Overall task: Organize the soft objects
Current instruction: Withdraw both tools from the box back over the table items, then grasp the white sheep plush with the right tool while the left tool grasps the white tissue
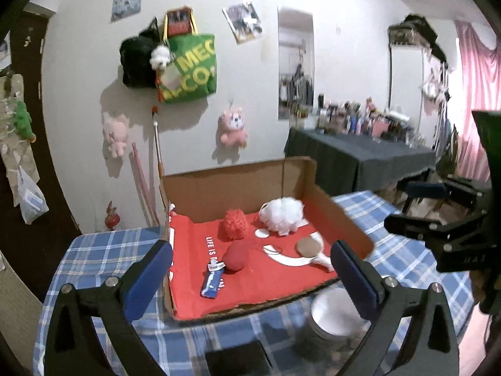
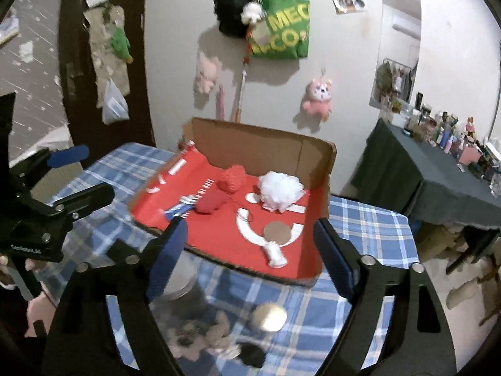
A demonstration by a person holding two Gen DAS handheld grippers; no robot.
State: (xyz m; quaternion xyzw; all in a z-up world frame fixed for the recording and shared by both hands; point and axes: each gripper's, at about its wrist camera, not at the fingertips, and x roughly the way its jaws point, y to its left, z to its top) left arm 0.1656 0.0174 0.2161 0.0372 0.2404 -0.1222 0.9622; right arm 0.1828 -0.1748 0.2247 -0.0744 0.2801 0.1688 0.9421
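both grippers, left [image 1: 250, 261] and right [image 2: 249, 239], jaws wide, nothing held. tabletop [image 1: 103, 250] carries cardboard box [image 1: 235, 181]; inside lie white puff [image 1: 283, 216], red puff [image 1: 235, 224], red ball [image 1: 235, 257]. sorting looks mostly done; jar [image 2: 184, 288] nearby, purpose unclear.

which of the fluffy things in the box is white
The white pom-pom at the box's back right corner; the two puffs left of it are red.

"LIFE IS" in white on red box liner [image 1: 200, 244], partial "MEC", "CO" on green bag [image 1: 195, 69]
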